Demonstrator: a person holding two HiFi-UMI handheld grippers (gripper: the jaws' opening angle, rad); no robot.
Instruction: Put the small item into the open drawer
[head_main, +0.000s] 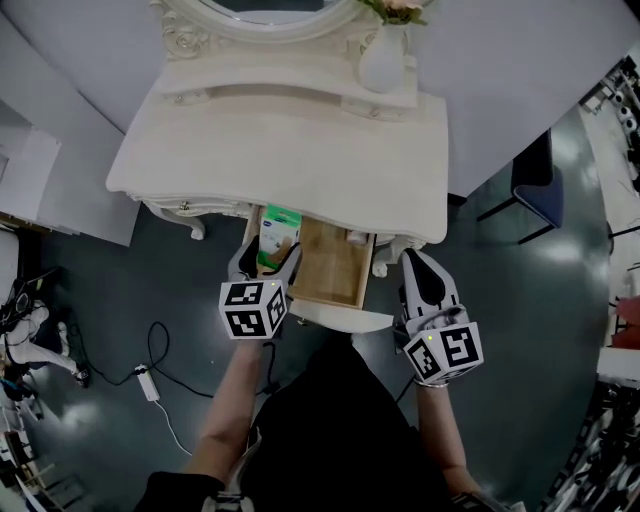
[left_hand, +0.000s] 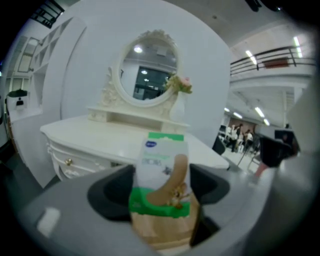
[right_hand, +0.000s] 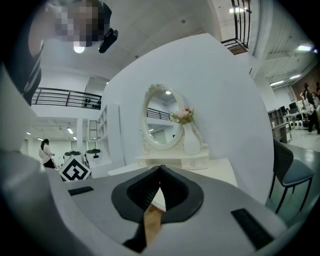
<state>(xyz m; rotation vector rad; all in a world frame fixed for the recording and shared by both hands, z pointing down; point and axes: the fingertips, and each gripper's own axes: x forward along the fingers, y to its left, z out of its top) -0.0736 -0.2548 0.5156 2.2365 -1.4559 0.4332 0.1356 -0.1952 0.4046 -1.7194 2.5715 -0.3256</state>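
Head view: looking steeply down on a cream counter (head_main: 290, 140) with an oval mirror (head_main: 270, 8) at its back and a white vase (head_main: 382, 60) of flowers to the right of that. Under the counter's front edge, pulled out toward the person, an open drawer (head_main: 335, 272) with a bare wooden floor. At the drawer's left rear corner, gripping a small white-and-green packet (head_main: 278, 232) with the left gripper (head_main: 268, 256), one jaw on each side. Cannot tell whether hanging above the drawer floor or touching it. Just beside the drawer's right side, holding the right gripper (head_main: 412, 262) with its tips pointed at the counter. Off to the right on the dark floor, a blue chair (head_main: 535, 185); to the left, a loose cable (head_main: 150, 370).

Left gripper view: grasping the packet upright between both jaws, green band low across its front, green strip along its top. Below it, light wood of the drawer. Beyond it, the counter top, mirror and flowers.

Right gripper view: clenched, jaws meeting at their tips, holding nothing. Through the narrow slit lower down, only a strip of light wood. Ahead, mirror and vase on the counter; far right, the chair; far left, the marker cube (right_hand: 75, 170) of the left gripper.
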